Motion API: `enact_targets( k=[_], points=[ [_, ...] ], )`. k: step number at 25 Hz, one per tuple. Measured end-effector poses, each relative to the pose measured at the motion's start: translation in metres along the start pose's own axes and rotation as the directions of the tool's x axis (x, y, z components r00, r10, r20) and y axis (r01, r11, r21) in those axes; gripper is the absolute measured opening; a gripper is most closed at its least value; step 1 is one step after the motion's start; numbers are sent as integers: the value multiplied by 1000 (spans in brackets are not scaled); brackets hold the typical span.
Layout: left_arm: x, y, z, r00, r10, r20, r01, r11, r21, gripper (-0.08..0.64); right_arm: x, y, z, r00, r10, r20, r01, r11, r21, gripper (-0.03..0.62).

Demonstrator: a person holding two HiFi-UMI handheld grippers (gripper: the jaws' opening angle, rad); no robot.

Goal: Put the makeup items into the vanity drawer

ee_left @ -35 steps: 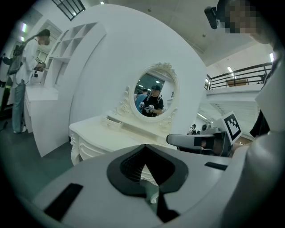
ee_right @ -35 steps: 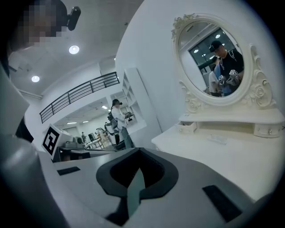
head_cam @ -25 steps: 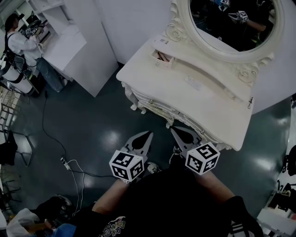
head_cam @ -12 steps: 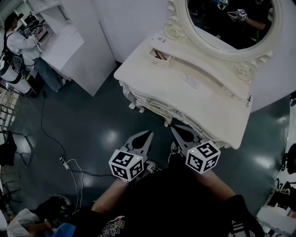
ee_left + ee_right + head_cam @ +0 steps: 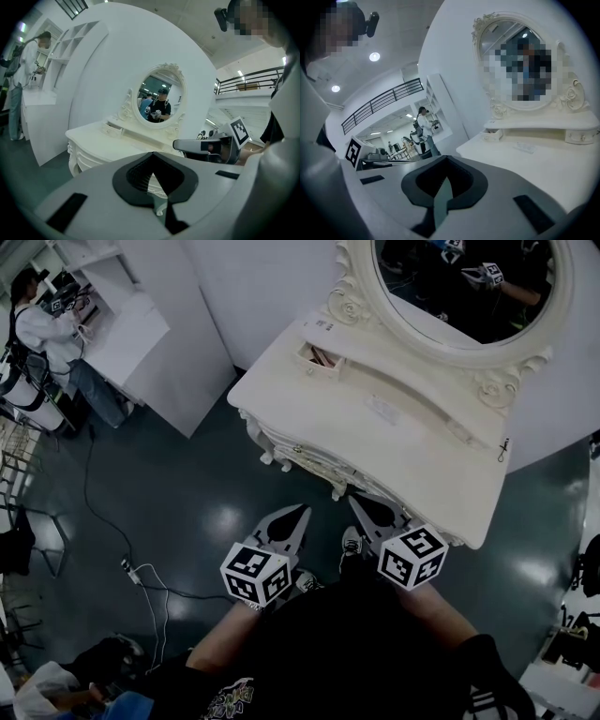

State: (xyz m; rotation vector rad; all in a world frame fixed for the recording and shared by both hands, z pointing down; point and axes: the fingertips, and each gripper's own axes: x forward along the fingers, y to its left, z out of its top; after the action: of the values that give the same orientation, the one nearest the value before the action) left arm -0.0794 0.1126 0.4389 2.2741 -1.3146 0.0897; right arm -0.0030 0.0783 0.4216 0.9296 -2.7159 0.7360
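A white vanity [image 5: 422, 474] with an oval mirror stands ahead. At the back left of its top a small drawer [image 5: 319, 357] stands open, with thin items inside it. Flat pale makeup items [image 5: 382, 409] lie on the tabletop near the mirror's base. My left gripper [image 5: 298, 514] is shut and empty, hanging over the dark floor just short of the vanity's front edge. To its right, my right gripper [image 5: 361, 502] is also shut and empty, its tip at the front edge. The left gripper view shows the drawer [image 5: 114, 126], and the right gripper view shows it too [image 5: 492, 136].
A person [image 5: 37, 334] stands at a white shelf unit [image 5: 141, 324] at the far left. A cable and power strip [image 5: 131, 568] lie on the floor to my left. A curved white wall stands behind the vanity.
Both grippers have edged a little nearer the vanity, still shut and empty. The vanity has shifted slightly up and left in the head view.
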Motion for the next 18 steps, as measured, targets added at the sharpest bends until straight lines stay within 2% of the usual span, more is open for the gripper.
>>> enact_targets(
  k=[18],
  points=[
    [52,8,17,1000,30,3,-30,999,-13,0,15,-51,24,1000,19,-19,-20,1000,0,29]
  ],
)
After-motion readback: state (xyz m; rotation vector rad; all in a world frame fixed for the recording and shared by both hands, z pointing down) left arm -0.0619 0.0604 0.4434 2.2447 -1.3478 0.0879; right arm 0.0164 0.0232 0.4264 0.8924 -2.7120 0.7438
